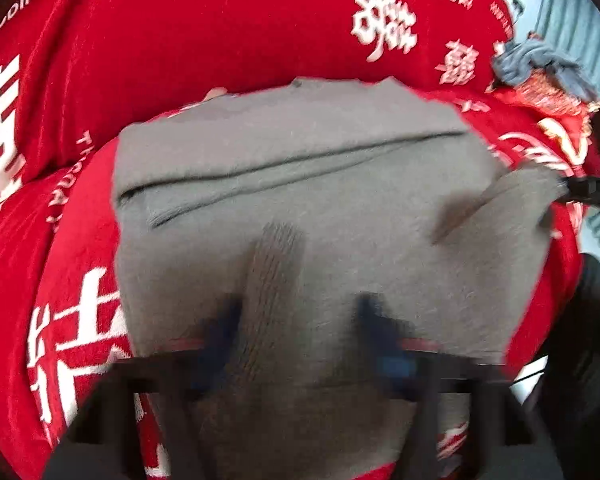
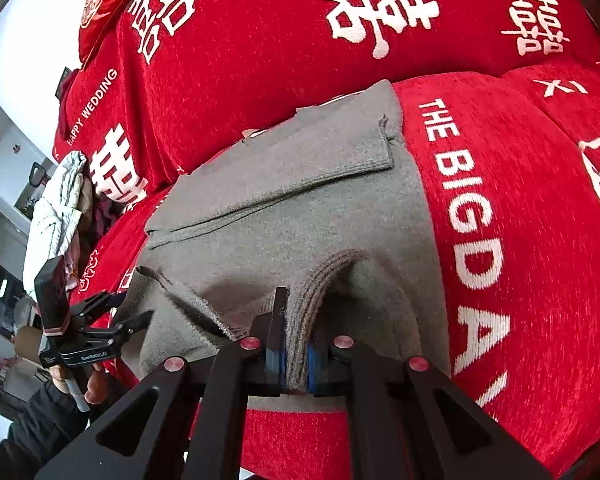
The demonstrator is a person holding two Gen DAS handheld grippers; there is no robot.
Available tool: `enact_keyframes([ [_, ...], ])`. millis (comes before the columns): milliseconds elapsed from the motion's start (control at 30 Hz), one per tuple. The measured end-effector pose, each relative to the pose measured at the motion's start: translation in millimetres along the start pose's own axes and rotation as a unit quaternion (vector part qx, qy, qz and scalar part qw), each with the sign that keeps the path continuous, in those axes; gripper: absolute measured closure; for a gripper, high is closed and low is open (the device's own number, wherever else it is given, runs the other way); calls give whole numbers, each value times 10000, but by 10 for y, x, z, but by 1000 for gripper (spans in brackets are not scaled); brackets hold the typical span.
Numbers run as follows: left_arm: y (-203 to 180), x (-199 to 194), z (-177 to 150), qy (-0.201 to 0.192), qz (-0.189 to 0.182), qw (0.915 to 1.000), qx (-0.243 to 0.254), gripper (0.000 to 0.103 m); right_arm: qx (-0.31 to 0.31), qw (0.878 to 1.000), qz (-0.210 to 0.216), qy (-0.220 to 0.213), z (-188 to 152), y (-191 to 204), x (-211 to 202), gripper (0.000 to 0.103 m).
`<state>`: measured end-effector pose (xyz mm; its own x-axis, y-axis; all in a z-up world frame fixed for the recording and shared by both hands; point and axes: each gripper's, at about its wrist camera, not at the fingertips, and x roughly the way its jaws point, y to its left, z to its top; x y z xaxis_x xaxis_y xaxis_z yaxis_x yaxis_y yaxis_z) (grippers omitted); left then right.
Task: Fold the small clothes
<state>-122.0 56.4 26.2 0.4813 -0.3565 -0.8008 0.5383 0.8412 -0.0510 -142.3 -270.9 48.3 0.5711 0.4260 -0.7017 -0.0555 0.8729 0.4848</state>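
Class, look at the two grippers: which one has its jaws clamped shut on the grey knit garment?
The right gripper: its jaws pinch a ribbed fold of the grey garment. The left gripper differs, its jaws spread apart over the cloth.

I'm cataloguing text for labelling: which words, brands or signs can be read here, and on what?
"HAPPY WEDDING": white, on the red cover.
"THE BIG DA": white, on the red cover beside the grey garment; the end is cut off.
Large white double-happiness characters: across the red cover.
Small white brand text on the left hand-held gripper: too small to read.
Left wrist view: cover lettering too blurred, partly cropped.
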Motion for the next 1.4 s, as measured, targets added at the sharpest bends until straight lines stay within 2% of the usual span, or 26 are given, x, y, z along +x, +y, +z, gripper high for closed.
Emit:
enact_keyframes([
  [67, 22, -49, 22, -57, 69, 9999, -144, 96, -8, 10000, 10, 4, 37, 28, 6, 96],
  [267, 99, -303, 61, -565, 164, 9962, -646, 96, 180, 9996, 185, -119, 211, 57, -29, 96],
  [467, 348, -627, 163, -1298, 345, 9799, -1475, 96, 715, 9962, 91, -482, 402, -18, -81, 96],
  [600, 405, -571, 234, -1292, 519, 9761, -1669, 96, 811, 9956, -3, -475, 535, 11, -16, 96],
  [800, 586, -519, 340, -1225, 371, 9706, -2036, 96, 836, 9954, 3, -459, 708, 72, 35, 96],
  [1200, 662, -604, 772, -1416, 431, 9679, -2031, 96, 868, 9945, -59, -577, 1117, 153, 55, 96],
  [1400, 823, -450, 986, -1226, 391, 9678, -2164, 96, 958, 9943, -152, -453, 1347, 117, 237, 96],
])
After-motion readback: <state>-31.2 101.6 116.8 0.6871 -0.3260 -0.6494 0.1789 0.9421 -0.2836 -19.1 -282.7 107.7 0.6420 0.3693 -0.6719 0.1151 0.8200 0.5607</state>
